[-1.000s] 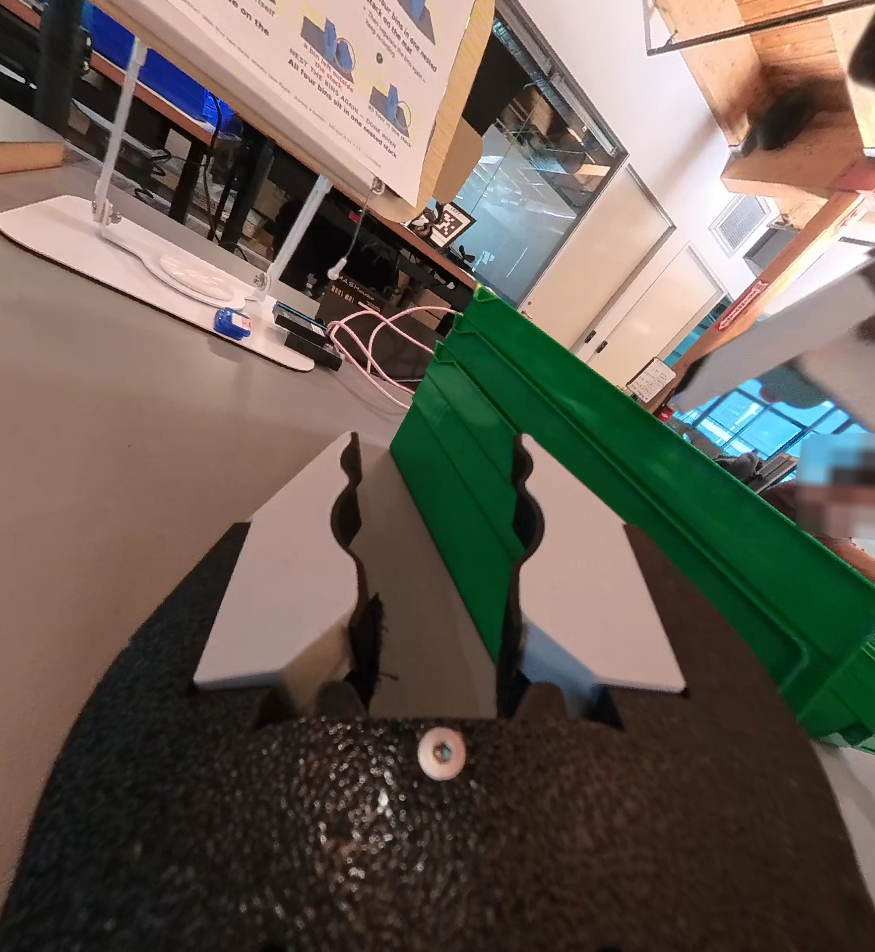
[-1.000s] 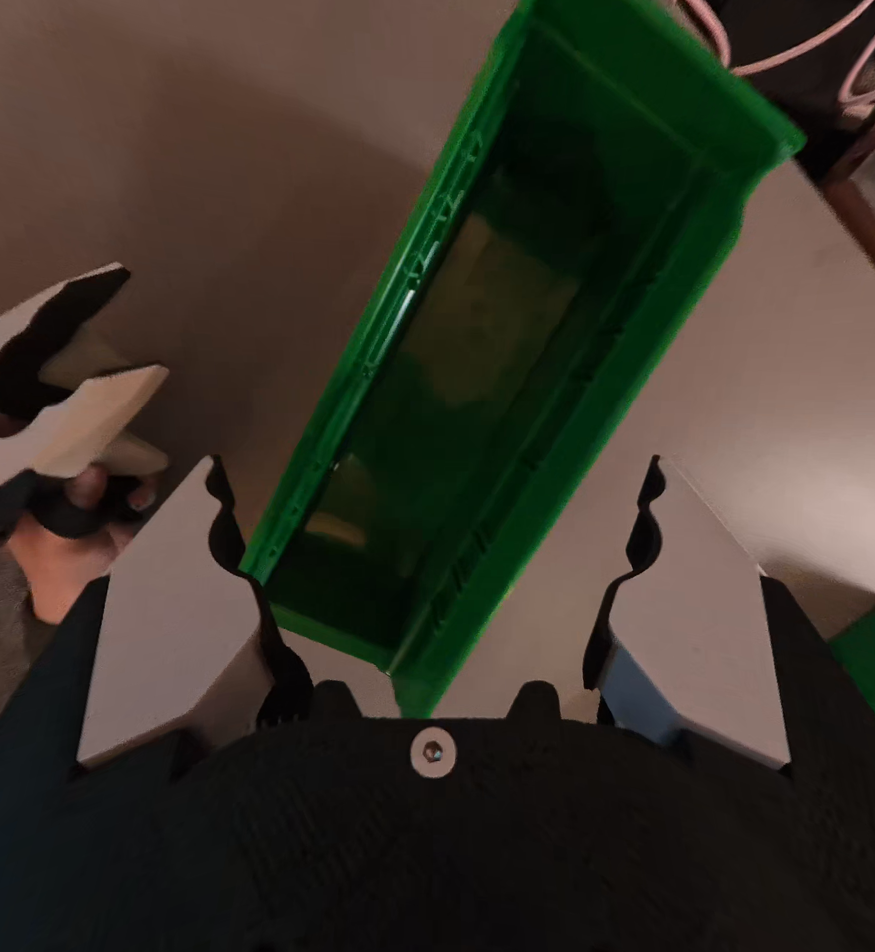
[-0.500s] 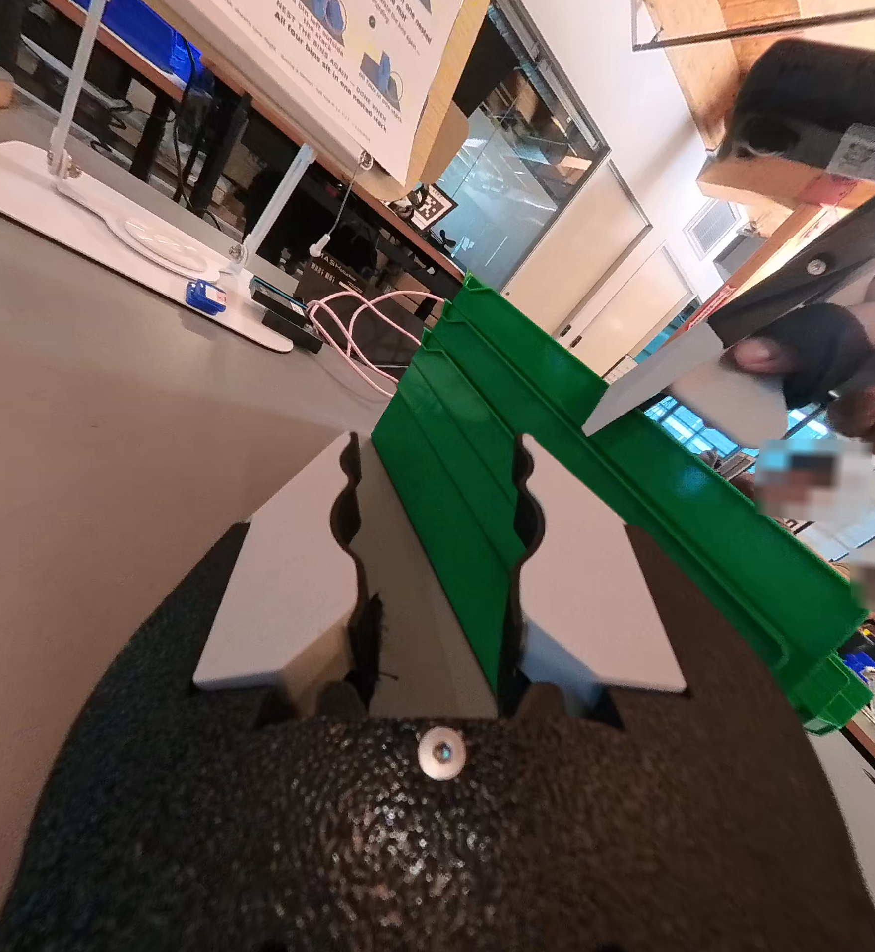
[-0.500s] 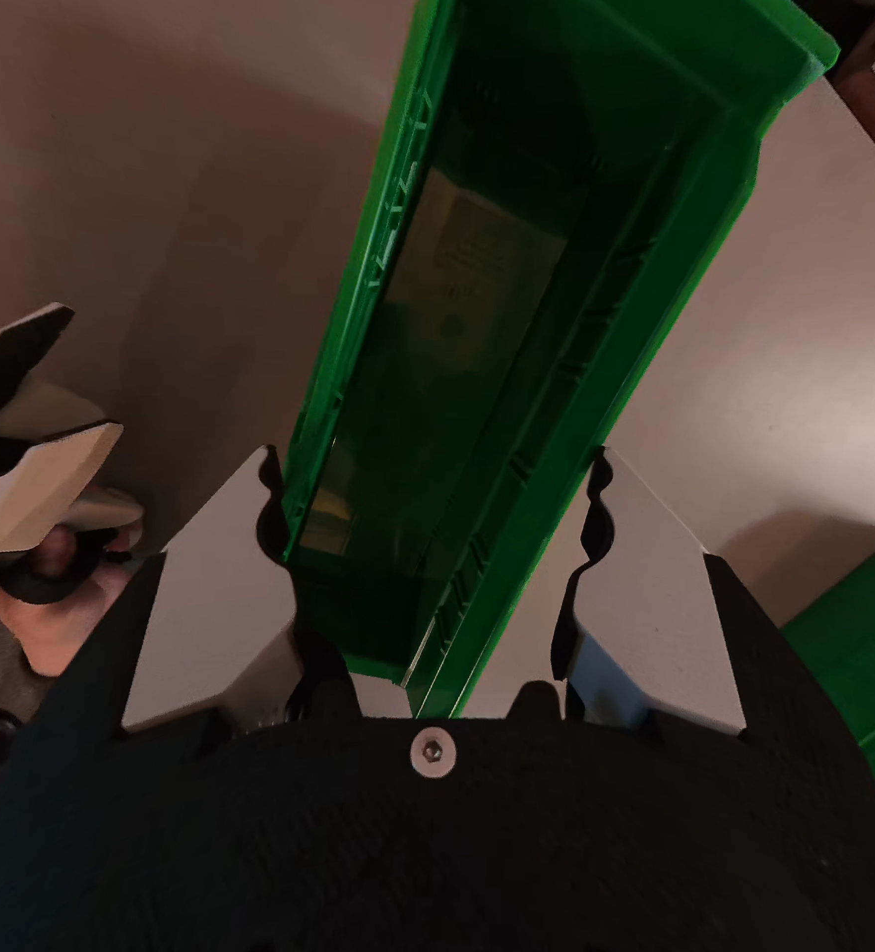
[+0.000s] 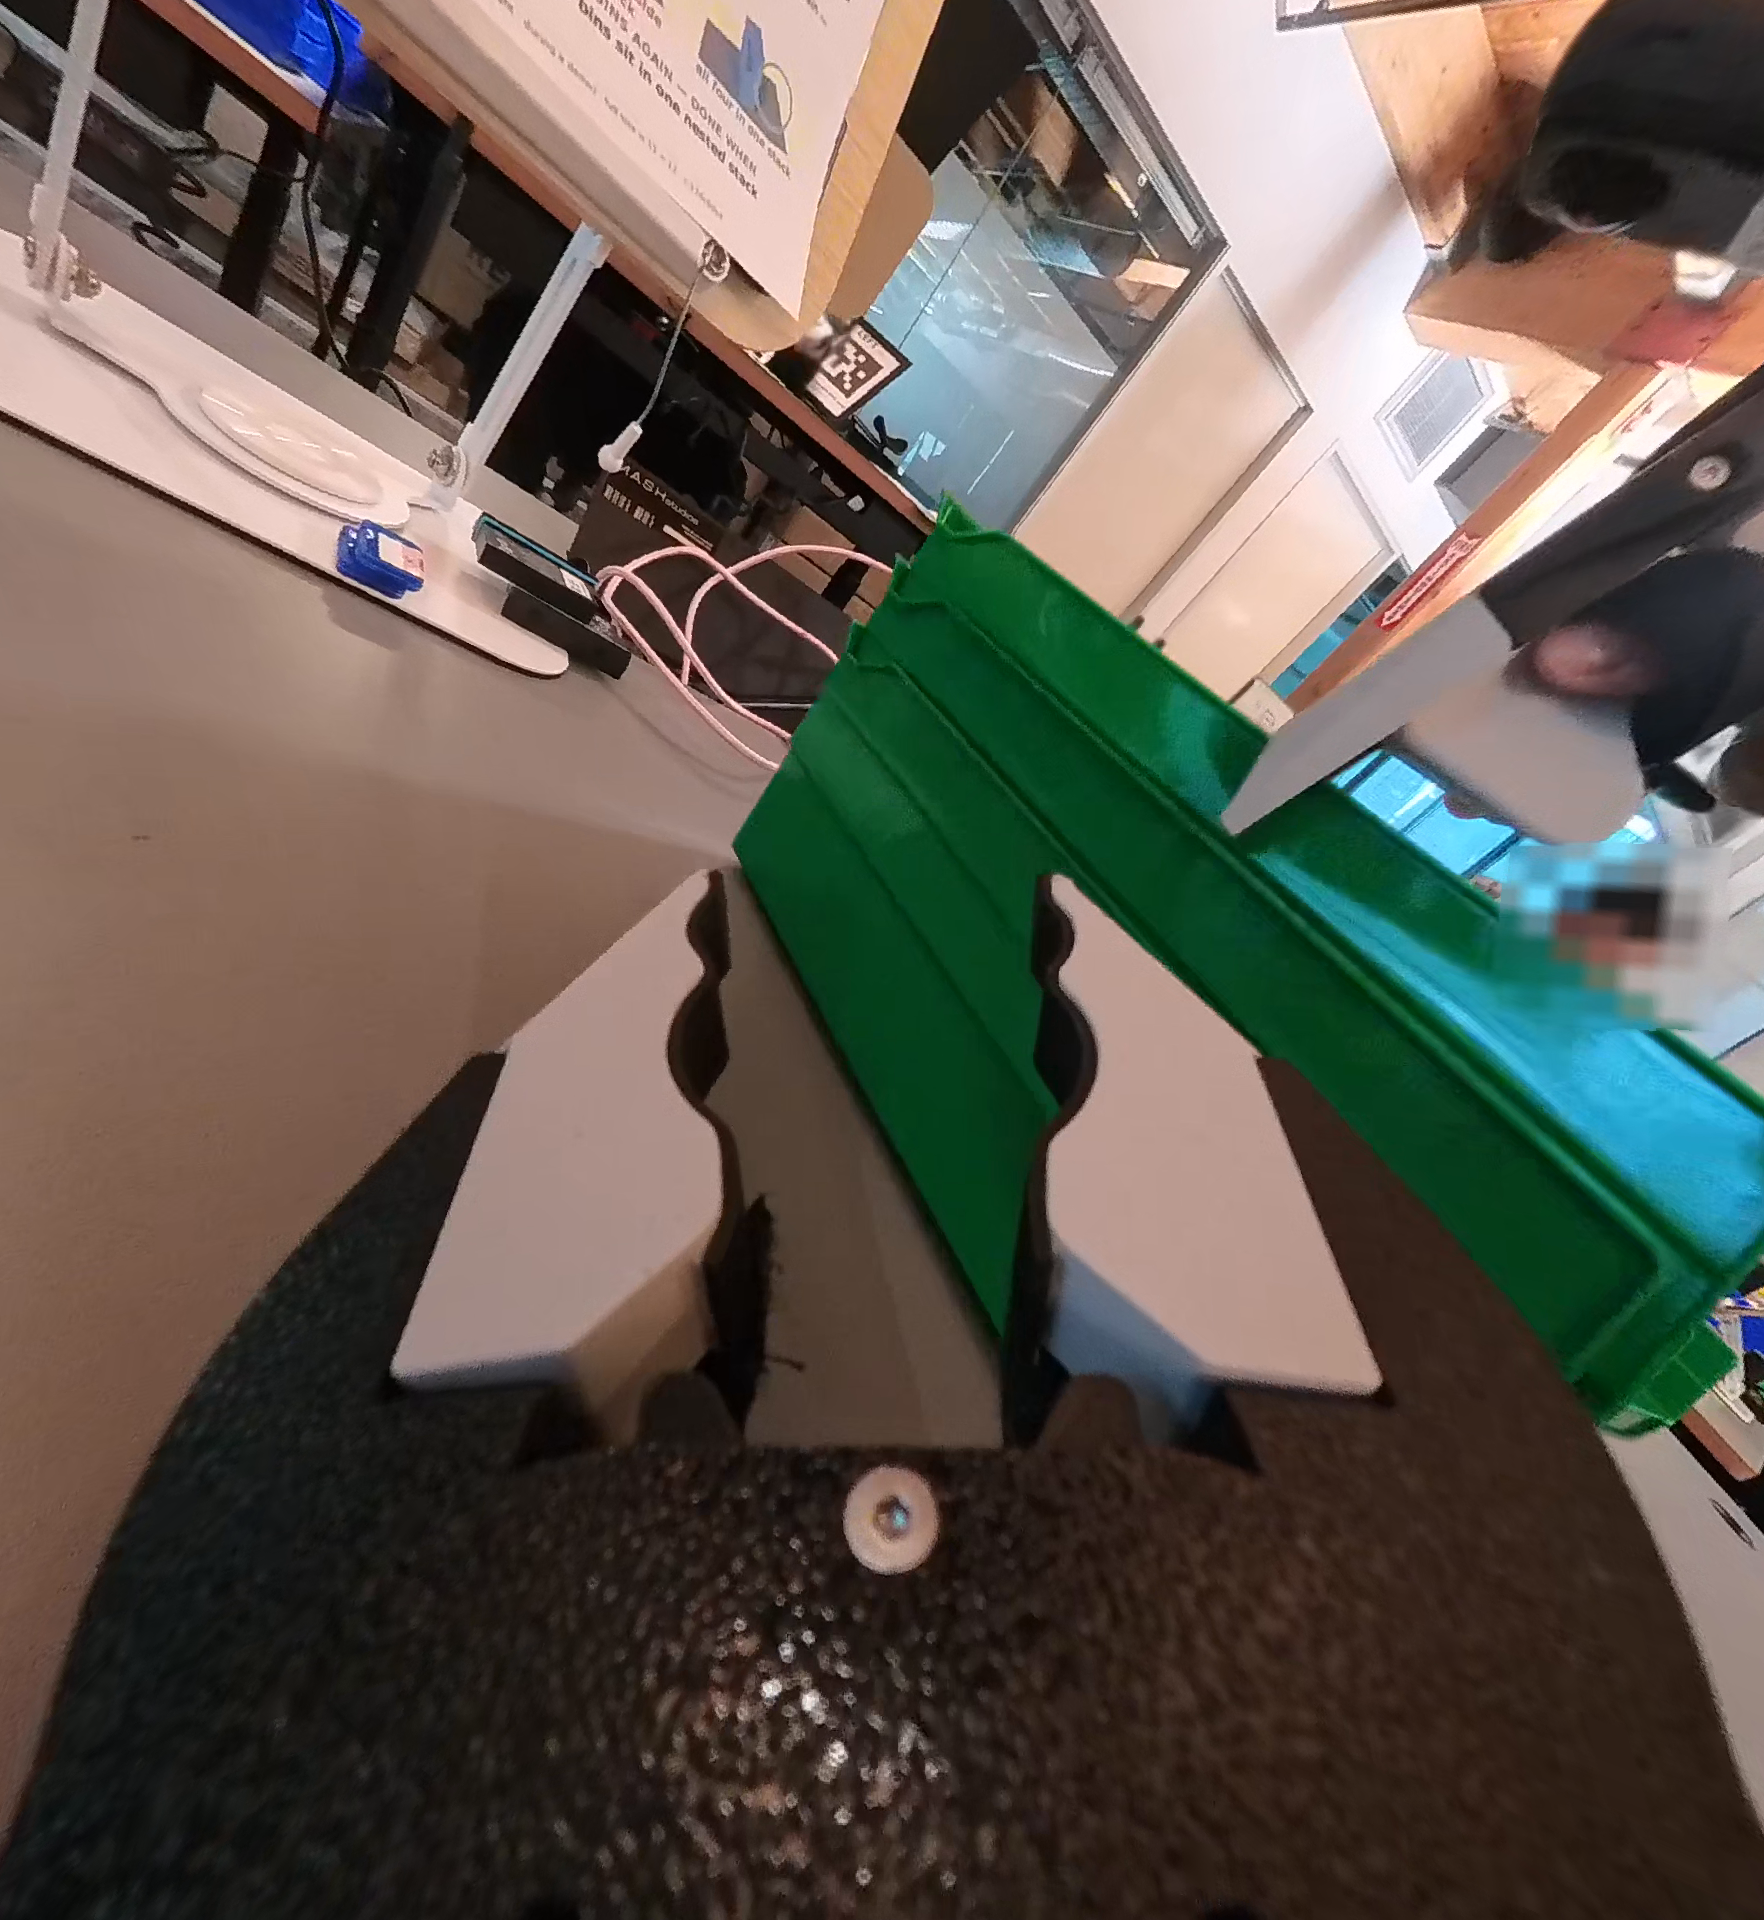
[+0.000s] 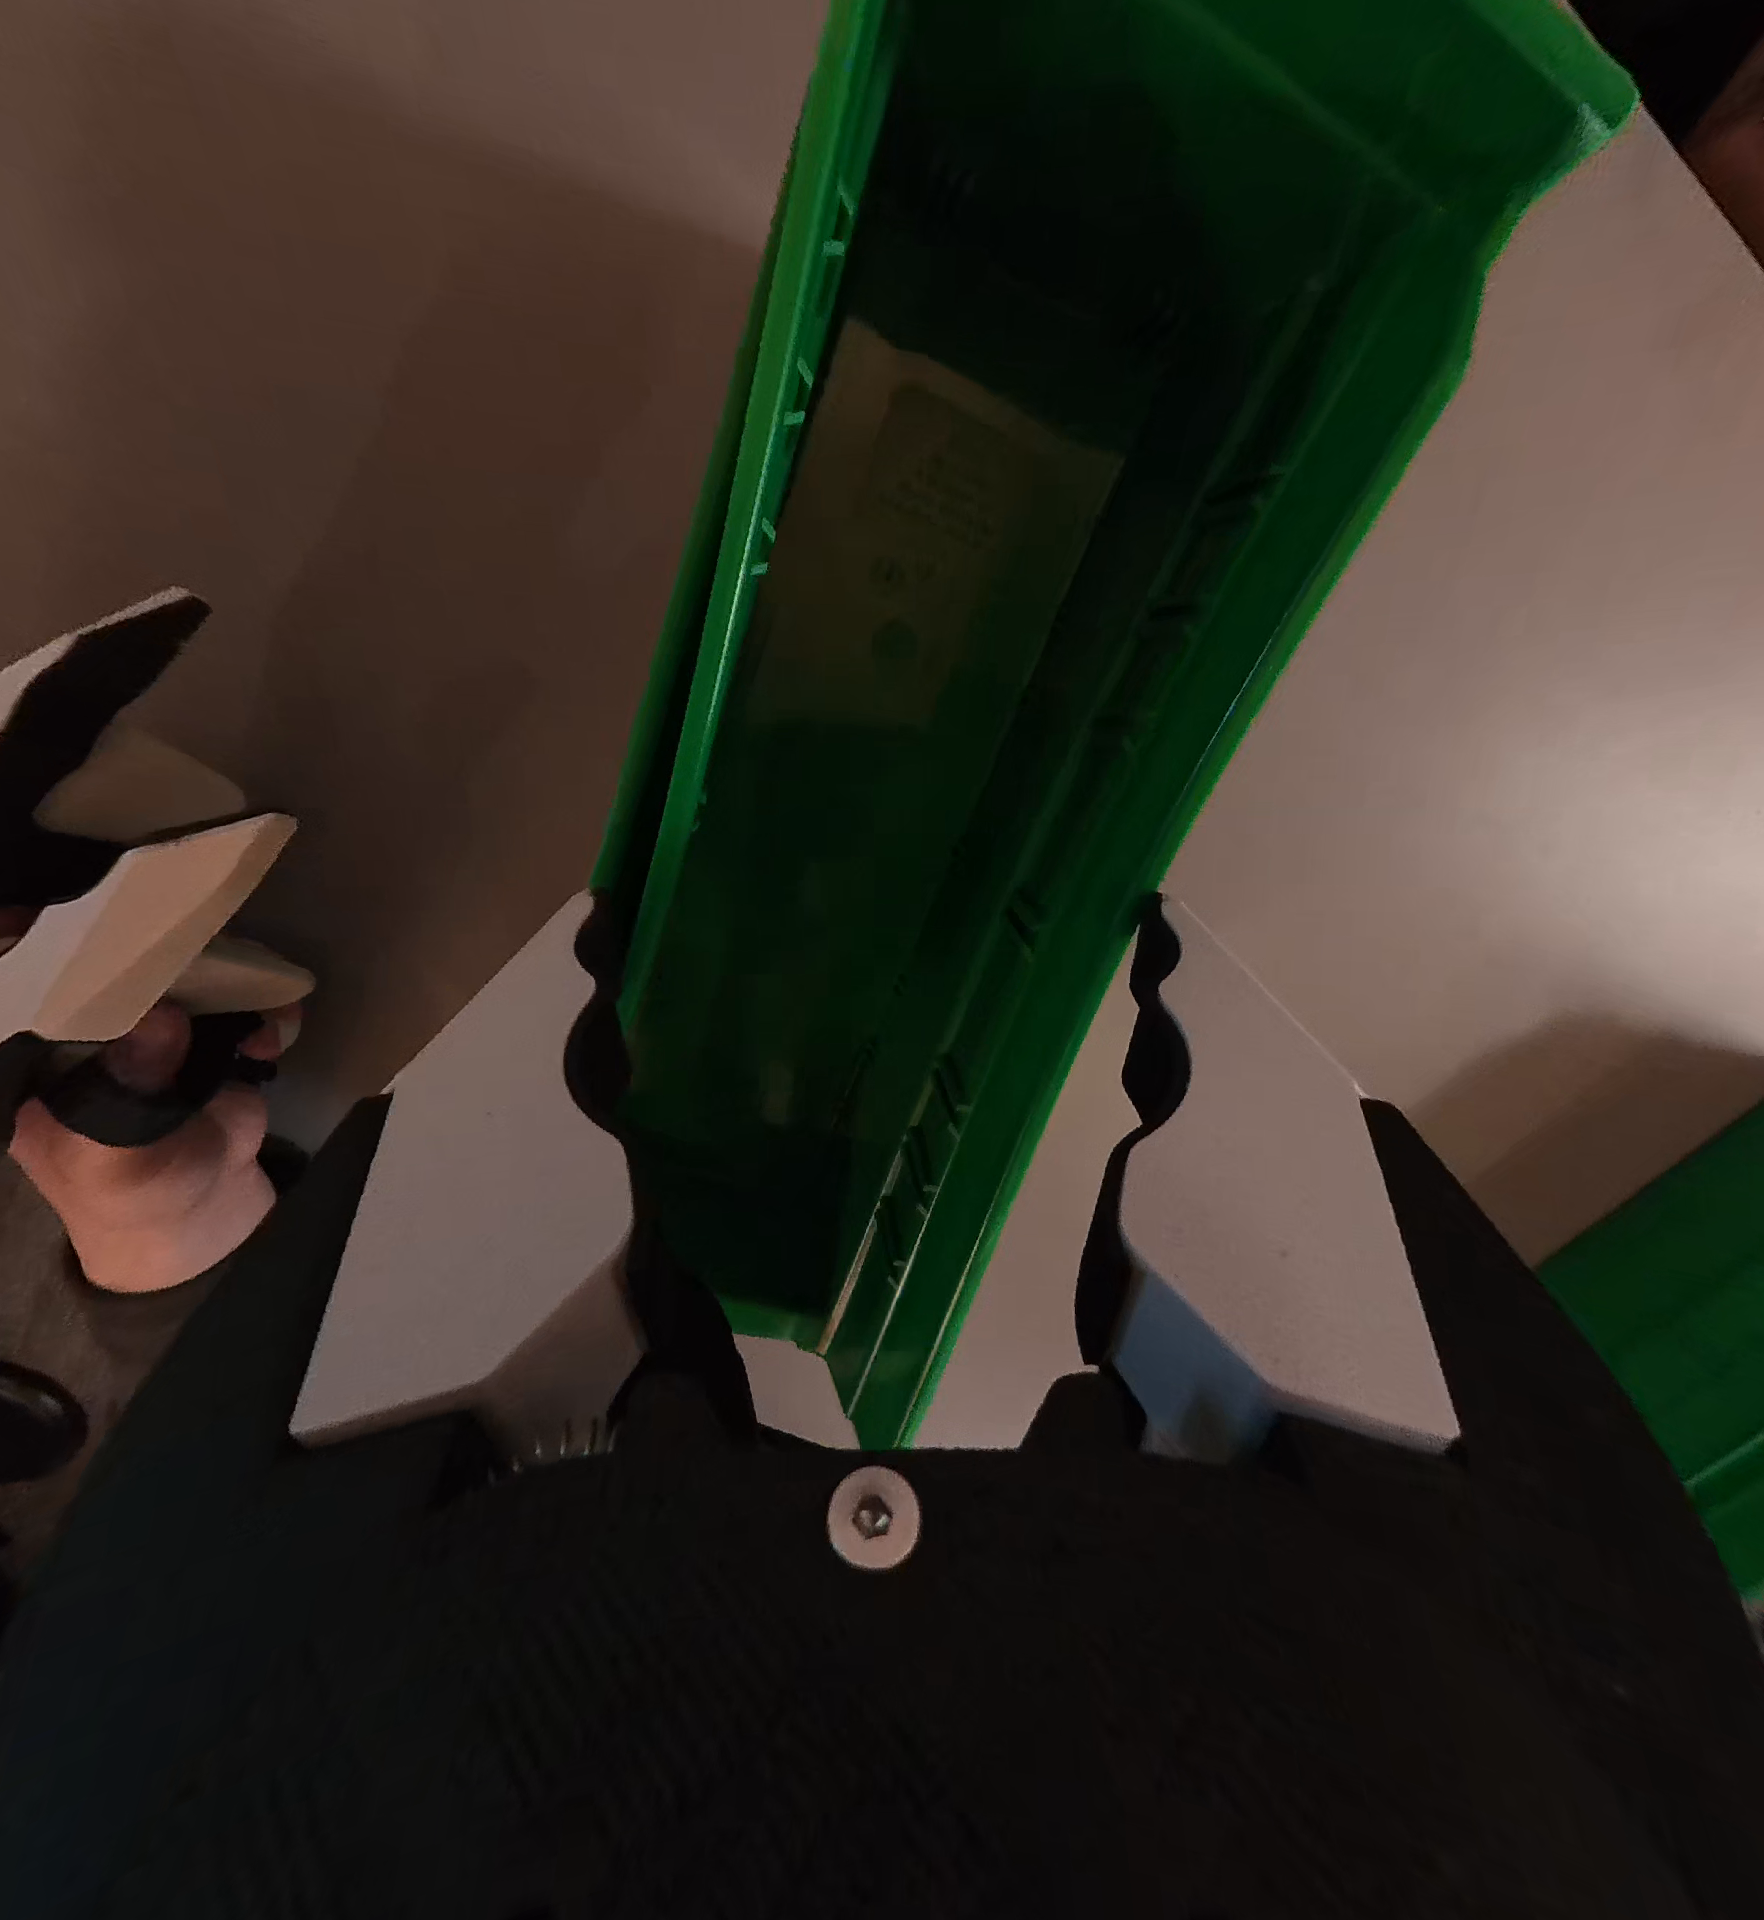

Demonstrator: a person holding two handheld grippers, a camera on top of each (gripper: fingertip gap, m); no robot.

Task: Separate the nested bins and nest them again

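Bins (image 5: 1117, 831): green stack, at least two nested; one more far right (image 6: 1709, 1351).
Left tongs (image 5: 878, 1091): part open, empty.
Right tongs (image 6: 867, 1122): open, straddling near end, no clamp.
Progress: separation unfinished; re-nesting left.

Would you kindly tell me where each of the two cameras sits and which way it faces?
Left wrist view: low over the table, looking level along the left claw at the side of the green bins; the right claw and a hand show above them.
Right wrist view: above the bins, looking down into them past the open right claw; the left claw and a hand show at left.
Shared: the bins, the table, both claws.
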